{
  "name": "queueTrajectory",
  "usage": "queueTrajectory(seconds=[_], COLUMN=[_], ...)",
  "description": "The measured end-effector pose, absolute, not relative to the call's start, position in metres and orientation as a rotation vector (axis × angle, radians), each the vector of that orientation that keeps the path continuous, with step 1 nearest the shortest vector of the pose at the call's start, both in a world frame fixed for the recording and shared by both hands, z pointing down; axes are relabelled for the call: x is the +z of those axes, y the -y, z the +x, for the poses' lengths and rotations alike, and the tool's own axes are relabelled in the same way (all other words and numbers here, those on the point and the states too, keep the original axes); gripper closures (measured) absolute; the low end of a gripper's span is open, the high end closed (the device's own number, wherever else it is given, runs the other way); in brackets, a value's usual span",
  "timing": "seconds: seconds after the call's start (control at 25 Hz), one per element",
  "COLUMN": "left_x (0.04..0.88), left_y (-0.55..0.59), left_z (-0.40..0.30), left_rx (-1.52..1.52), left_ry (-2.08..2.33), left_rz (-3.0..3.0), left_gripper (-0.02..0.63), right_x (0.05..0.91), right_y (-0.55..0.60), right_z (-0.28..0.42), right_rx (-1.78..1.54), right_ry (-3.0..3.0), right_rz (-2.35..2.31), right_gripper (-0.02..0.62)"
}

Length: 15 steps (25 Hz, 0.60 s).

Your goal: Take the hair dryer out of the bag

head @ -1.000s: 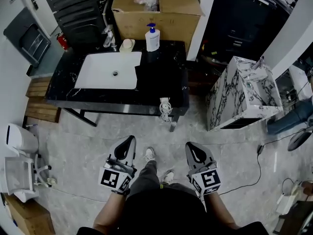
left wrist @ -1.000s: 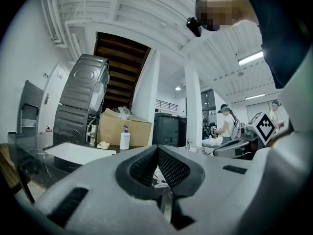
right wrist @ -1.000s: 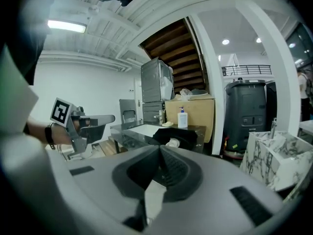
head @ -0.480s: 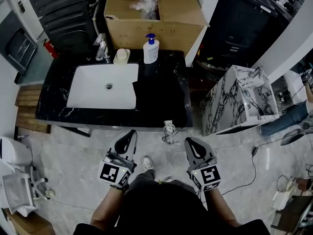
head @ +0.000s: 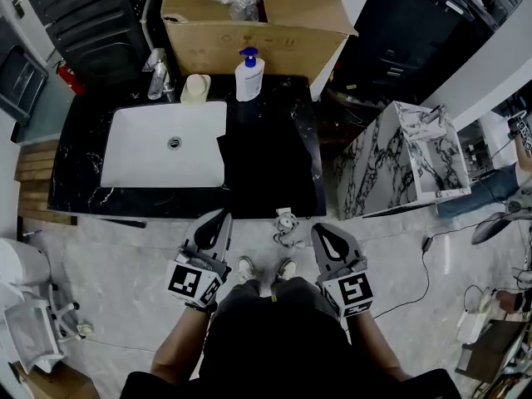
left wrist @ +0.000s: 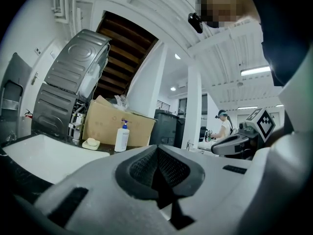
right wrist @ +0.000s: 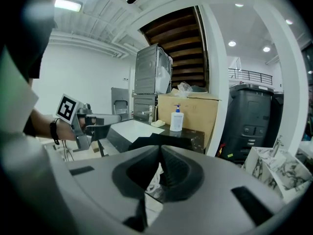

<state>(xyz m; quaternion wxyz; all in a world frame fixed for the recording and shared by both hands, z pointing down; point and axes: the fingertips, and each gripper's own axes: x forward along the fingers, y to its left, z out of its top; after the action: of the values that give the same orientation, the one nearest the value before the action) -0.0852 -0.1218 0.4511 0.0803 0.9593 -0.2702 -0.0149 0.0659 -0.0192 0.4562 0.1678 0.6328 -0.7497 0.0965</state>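
Toward the left end of the black counter (head: 79, 191) sits a white sink (head: 158, 152), with a faucet (head: 156, 77) and a soap dish (head: 196, 88) along the back edge. Just off the counter's front edge, the left gripper (head: 221, 217) is held above the floor. Its jaws are pressed together with nothing between them. A white pump bottle (head: 248, 75) stands at the back edge, in front of a cardboard box (head: 249, 32). The black bag (head: 258, 160) lies on the counter to the right of the sink, with its left edge at the sink's right rim. The hair dryer itself cannot be seen. A white cord (head: 285, 225) shows just off the front edge, between the two grippers. The right gripper (head: 321, 230) is also short of the counter, its jaws closed and empty. Beyond the counter's right end stands a marbled cabinet (head: 399, 165).
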Motion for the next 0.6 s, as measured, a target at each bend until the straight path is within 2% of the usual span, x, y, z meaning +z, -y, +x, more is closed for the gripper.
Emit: queueTrajectory(seconds=[0.28, 0.44, 0.6], left_x=[0.443, 0.454, 0.473], left_y=[0.117, 0.111, 0.102], left_z=[-0.062, -0.059, -0.06], left_rx=[-0.058, -0.002, 0.052], left_ry=[0.881, 0.936, 0.979], left_rz=[2.858, 2.823, 2.791], left_gripper=[0.584, 0.584, 0.584], right_x=[0.475, 0.495, 0.509], right_y=[0.037, 0.052, 0.066], right_z=[0.082, 0.083, 0.085], right_rx=[0.29, 0.21, 0.174], right_ry=[2.217, 2.204, 2.206], right_rz=[1.668, 1.515, 1.402], right_gripper=[0.573, 0.52, 0.501])
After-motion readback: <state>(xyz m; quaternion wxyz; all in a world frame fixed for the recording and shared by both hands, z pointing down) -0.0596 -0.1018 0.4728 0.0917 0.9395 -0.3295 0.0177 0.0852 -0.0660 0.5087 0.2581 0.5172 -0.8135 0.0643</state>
